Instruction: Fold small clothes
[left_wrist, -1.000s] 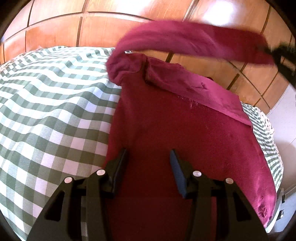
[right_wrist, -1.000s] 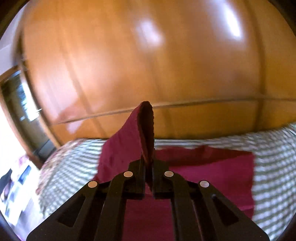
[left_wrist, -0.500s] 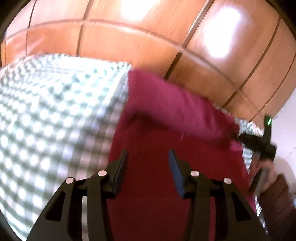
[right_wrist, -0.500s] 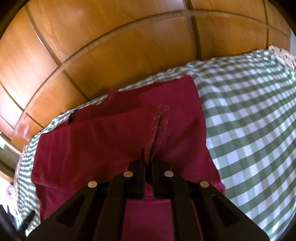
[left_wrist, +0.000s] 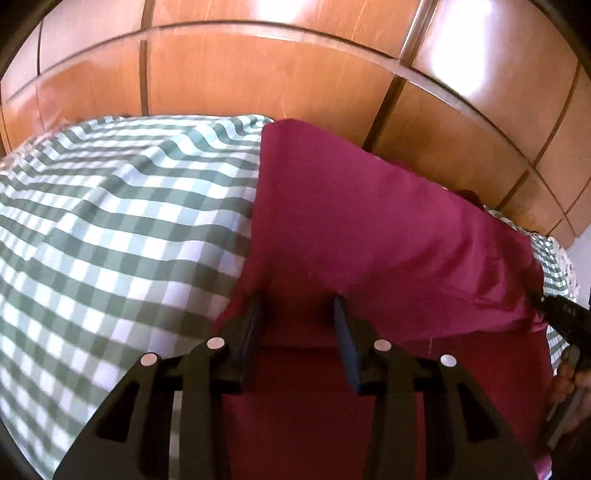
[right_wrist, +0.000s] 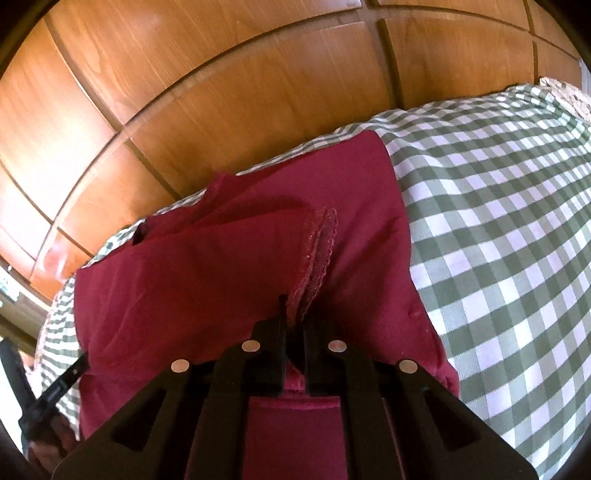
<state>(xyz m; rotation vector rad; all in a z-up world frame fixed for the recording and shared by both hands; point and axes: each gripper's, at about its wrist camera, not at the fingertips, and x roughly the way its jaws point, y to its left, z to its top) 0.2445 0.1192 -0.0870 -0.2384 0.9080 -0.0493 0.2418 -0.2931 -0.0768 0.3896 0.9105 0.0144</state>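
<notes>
Right gripper (right_wrist: 294, 325) has its two black fingers almost together, pinching the stitched hem of the dark red cloth (right_wrist: 229, 280). That hem sticks up a little in front of the fingers. A folded-over flap of the cloth lies on top of the rest of it.

Left gripper (left_wrist: 297, 325) hangs over the near part of the dark red cloth (left_wrist: 369, 229). Its fingers are apart and are closing. The cloth lies under the gap between them, and the pads do not press on it.

The cloth is spread on a bed with a green and white checked cover (left_wrist: 110, 229). It lies by the far edge of the bed, close to the brown wooden wall panels (left_wrist: 277, 70). The cover is bare on one side of the cloth.

In the left wrist view, the right gripper (left_wrist: 565, 317) shows at the right edge of the cloth, with part of a hand (left_wrist: 569, 384) below it. In the right wrist view, the left gripper's black body (right_wrist: 55, 387) shows low on the left.
</notes>
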